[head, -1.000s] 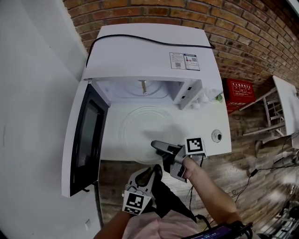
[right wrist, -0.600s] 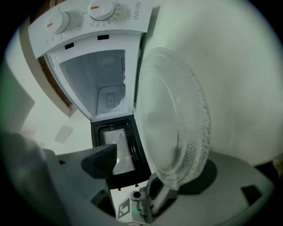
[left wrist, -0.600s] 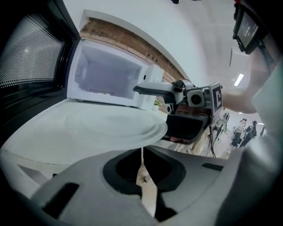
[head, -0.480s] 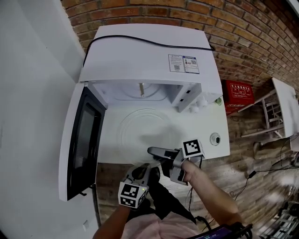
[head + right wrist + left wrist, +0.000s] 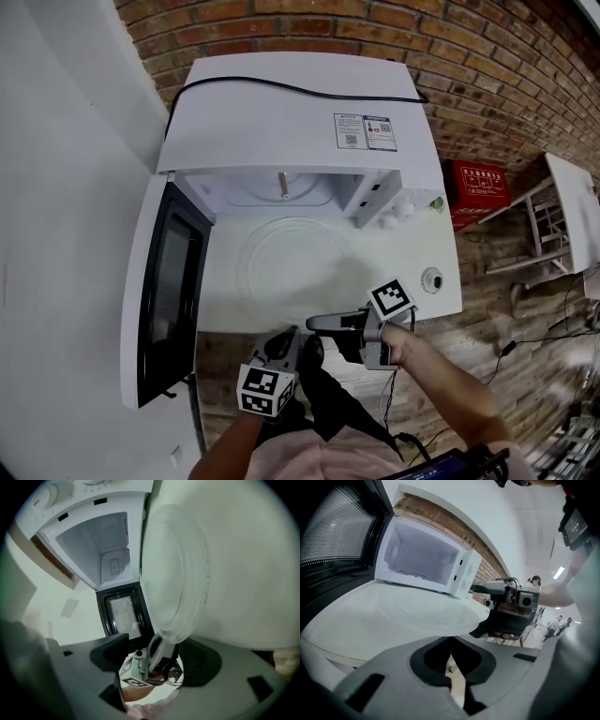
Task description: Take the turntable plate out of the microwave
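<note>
Since the earlier frame the right gripper (image 5: 314, 323) has drawn back from above the plate to the front edge of the bench (image 5: 412, 253), and its jaws have just been closing a little. The left gripper (image 5: 289, 336) has closed its jaws.

A brick wall (image 5: 487, 56) stands behind everything. The white microwave (image 5: 291, 103) sits against it, with a black cable (image 5: 300, 89) lying across its top. Its dark door (image 5: 164, 291) is swung fully open to the left in the head view. The white bench reaches forward from the open cavity.

The turntable plate (image 5: 295, 258) is outside the microwave. It lies flat on the bench just in front of the cavity, and its near rim comes to the front edge of the bench.

In the right gripper view the jaws of the right gripper (image 5: 152, 644) stand well apart, and the rim of the plate (image 5: 173, 573) shows in the gap at their tips. The pads do not press on it. Whether a jaw touches the rim I cannot tell.

The left gripper (image 5: 451, 656) is just below the bench edge, beside the right one. Its jaws are together and hold nothing.

A red box (image 5: 483, 183) stands against the wall to the right of the microwave, and a small round part (image 5: 431, 278) sits near the right corner of the bench.
</note>
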Tool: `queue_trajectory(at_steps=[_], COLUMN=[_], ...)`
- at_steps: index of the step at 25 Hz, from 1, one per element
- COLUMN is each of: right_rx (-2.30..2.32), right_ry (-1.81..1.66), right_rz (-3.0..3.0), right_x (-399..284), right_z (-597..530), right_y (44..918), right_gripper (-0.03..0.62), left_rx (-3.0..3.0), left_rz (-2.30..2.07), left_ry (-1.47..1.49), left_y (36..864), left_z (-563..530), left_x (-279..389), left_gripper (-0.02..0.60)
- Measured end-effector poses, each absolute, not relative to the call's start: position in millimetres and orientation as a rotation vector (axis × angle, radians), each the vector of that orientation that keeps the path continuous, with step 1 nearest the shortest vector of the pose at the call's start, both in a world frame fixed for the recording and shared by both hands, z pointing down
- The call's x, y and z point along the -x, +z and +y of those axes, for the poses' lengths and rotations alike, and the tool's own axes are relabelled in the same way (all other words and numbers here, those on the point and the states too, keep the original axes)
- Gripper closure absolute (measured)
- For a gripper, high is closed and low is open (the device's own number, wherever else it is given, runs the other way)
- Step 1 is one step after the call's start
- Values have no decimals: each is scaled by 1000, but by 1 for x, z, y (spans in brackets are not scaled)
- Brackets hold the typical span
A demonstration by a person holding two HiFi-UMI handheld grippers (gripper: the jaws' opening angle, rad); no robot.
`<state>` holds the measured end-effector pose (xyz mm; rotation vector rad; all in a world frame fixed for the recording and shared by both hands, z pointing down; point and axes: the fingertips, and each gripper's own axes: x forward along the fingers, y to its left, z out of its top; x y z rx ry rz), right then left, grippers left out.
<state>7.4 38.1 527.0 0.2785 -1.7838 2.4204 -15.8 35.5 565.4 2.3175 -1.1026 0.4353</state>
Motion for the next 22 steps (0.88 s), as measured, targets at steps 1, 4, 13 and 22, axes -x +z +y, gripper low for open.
queue_trajectory(at_steps=[1, 4, 13, 22], right_rx=[-285, -328, -364, -511], right_ry=[2403, 2353, 2223, 2086], right_rz=[-1784, -1795, -1954, -2054], right_x=[-11, -19, -18, -22], right_z=[38, 39, 44, 31], right_y=[527, 533, 537, 547], right_gripper=[264, 266, 278, 375], left_rx=[-2318, -2324, -2348, -2345], left_rz=[-1104, -1107, -1093, -1074], left_ry=[437, 440, 461, 490], left_y=[565, 566, 566, 566], left_z=[34, 31, 37, 39], left_x=[16, 17, 22, 25], left_gripper=[575, 575, 575, 575])
